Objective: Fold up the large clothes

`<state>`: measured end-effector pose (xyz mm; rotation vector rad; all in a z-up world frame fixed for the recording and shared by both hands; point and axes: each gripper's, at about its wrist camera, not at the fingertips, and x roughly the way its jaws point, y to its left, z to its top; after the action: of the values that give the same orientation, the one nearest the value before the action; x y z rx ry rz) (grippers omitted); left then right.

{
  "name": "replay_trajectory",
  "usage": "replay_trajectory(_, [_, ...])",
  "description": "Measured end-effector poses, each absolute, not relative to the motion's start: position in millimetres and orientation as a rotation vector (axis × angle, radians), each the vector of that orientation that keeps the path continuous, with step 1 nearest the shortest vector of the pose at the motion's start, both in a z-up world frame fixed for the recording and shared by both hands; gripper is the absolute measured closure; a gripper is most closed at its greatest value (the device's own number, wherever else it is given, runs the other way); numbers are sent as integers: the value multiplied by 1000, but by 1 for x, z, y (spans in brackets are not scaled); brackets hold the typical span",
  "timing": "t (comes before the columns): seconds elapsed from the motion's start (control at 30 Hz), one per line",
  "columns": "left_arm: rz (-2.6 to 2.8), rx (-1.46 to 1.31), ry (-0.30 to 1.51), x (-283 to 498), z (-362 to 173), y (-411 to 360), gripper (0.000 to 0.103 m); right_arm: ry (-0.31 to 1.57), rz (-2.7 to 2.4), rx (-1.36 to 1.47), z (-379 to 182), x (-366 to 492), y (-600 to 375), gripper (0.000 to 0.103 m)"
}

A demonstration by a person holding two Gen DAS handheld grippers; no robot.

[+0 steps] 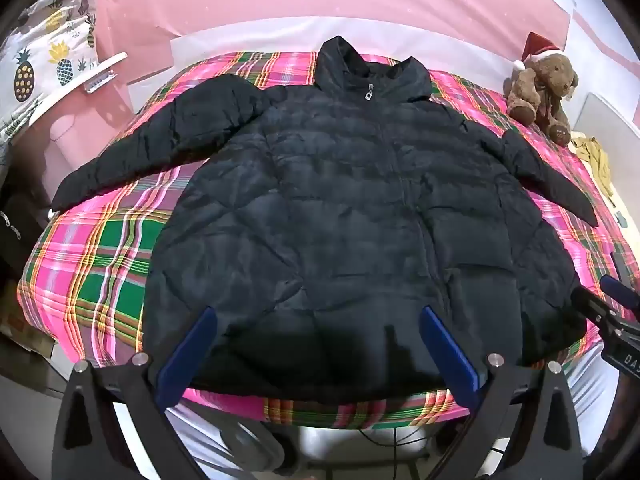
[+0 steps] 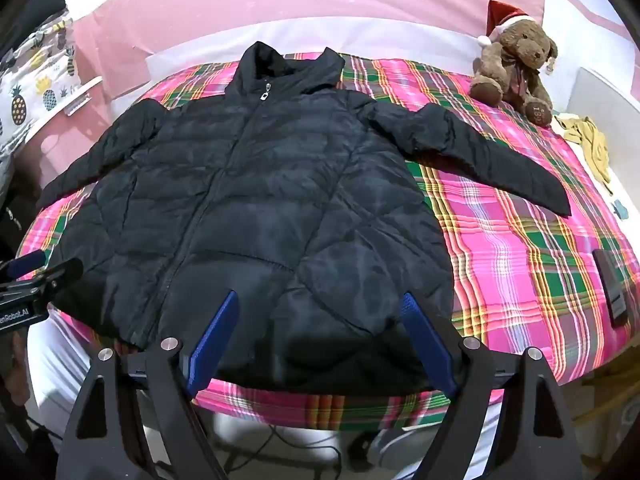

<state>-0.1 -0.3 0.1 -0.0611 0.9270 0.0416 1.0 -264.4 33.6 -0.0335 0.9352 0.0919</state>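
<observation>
- On the plaid cloth (image 1: pixel 92 264) of pink, green and yellow lies a black quilted jacket (image 1: pixel 340 216), spread flat, front up, zipped closed to the collar.
- Zipper pull (image 1: pixel 369 93) silver, sits just below the raised collar, at the far end of the jacket.
- Both sleeves spread outward and angled down toward the near side; left sleeve (image 1: pixel 152 140) reaches the cloth's left edge, right sleeve (image 2: pixel 480 152) lies across open plaid.
- Hem at the near edge of the cloth, closest to both cameras.
- Left gripper (image 1: pixel 318 316): blue fingers spread wide, released, nothing between them. It hovers over the hem near the jacket's middle; contact with the fabric cannot be told.
- Right gripper (image 2: pixel 322 300): blue fingers likewise spread wide, released, holding nothing. It hangs over the hem on the jacket's right half.
- The two grippers sit side by side; each shows at the edge of the other's view.
- Brown teddy bear (image 2: pixel 516 64) in a red Santa hat sits at the far right corner of the cloth, apart from the jacket.
- Yellowish crumpled cloth (image 2: pixel 592 144) lies just right of the bear, off the plaid.
- Dark flat device (image 2: pixel 610 284) rests at the plaid's right edge, well apart from the jacket.
- Pineapple-print fabric (image 1: pixel 44 60) hangs at far left; pink surface behind.
- Cables visible on the floor below the near edge.
</observation>
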Motion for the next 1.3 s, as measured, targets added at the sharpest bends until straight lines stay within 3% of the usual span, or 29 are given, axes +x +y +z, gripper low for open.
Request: replay_trajectory(1.3, [36,-69,932,-2,-1,-2,1,941,95,-46,35,0,-261,20])
